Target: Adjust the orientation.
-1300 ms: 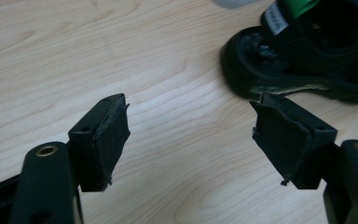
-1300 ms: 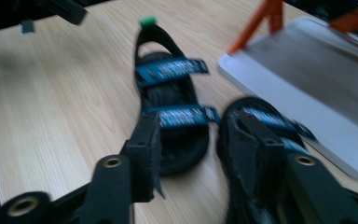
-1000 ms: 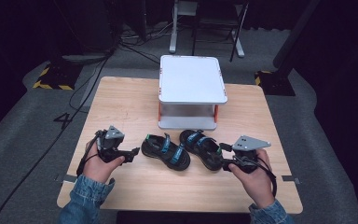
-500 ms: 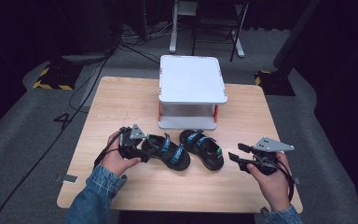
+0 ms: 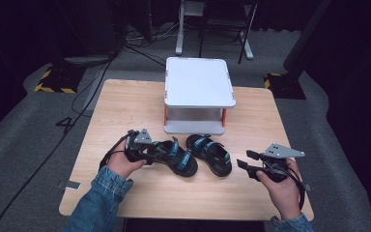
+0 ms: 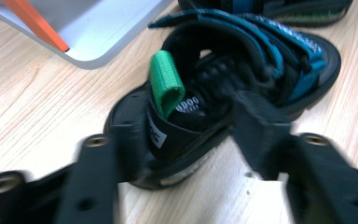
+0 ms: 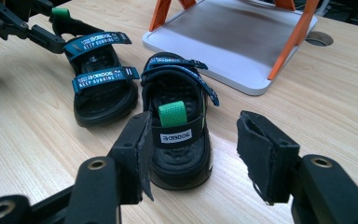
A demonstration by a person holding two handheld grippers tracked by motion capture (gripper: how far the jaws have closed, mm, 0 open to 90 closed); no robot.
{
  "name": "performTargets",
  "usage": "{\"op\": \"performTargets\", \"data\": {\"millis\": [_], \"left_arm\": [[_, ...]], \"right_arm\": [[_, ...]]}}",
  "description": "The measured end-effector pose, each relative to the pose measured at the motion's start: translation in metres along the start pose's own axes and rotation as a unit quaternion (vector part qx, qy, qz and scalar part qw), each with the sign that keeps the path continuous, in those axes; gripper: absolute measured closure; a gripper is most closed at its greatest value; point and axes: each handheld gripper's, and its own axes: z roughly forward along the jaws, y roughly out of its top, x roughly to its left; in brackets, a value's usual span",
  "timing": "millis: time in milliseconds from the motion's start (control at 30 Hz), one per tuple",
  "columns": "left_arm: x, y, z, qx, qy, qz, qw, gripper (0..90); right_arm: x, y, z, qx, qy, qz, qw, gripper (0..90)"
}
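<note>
Two small black sandals with blue straps and green heel loops lie side by side on the wooden table [image 5: 125,106]. My left gripper [image 5: 150,152] is at the heel of the left sandal [image 5: 176,158]. Its jaws have just been closing, and in the left gripper view my left gripper [image 6: 191,135] has a pad against each side of that heel [image 6: 186,116]. My right gripper [image 5: 244,160] stands open a short way right of the right sandal [image 5: 211,154]. In the right gripper view this gripper [image 7: 193,135] faces the right sandal's heel [image 7: 177,135], and its pads are off it.
A white two-level stand [image 5: 199,82] with orange legs sits just behind the sandals, its lower tray [image 7: 233,37] close to their toes. Bare wood lies left, right and in front of the sandals. Cables and chair legs are on the dark floor beyond the table.
My left gripper moved right to the left sandal's heel and its jaws narrowed onto it. My right gripper drew back to the right, away from the right sandal.
</note>
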Motion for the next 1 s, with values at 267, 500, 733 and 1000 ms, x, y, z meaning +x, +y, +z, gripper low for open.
{"op": "performTargets", "data": {"millis": [267, 500, 733, 1000], "left_arm": [[-0.017, 0.015, -0.013, -0.002, 0.009, 0.000, 1.0000, 79.5], [-0.003, 0.014, -0.037, -0.035, 0.076, -0.071, 0.9940, 79.7], [0.006, 0.000, -0.026, -0.080, 0.163, -0.161, 0.9702, 79.3], [-0.006, -0.008, -0.023, -0.030, 0.090, -0.193, 0.9767, 75.5]], "right_arm": [[-0.001, 0.002, 0.000, -0.004, 0.002, -0.003, 1.0000, 46.8], [-0.002, 0.001, -0.001, -0.005, -0.002, -0.004, 1.0000, 46.8], [0.000, 0.000, 0.002, 0.001, -0.001, -0.005, 1.0000, 46.9], [-0.003, 0.002, 0.002, -0.005, 0.000, -0.003, 1.0000, 46.3]]}}
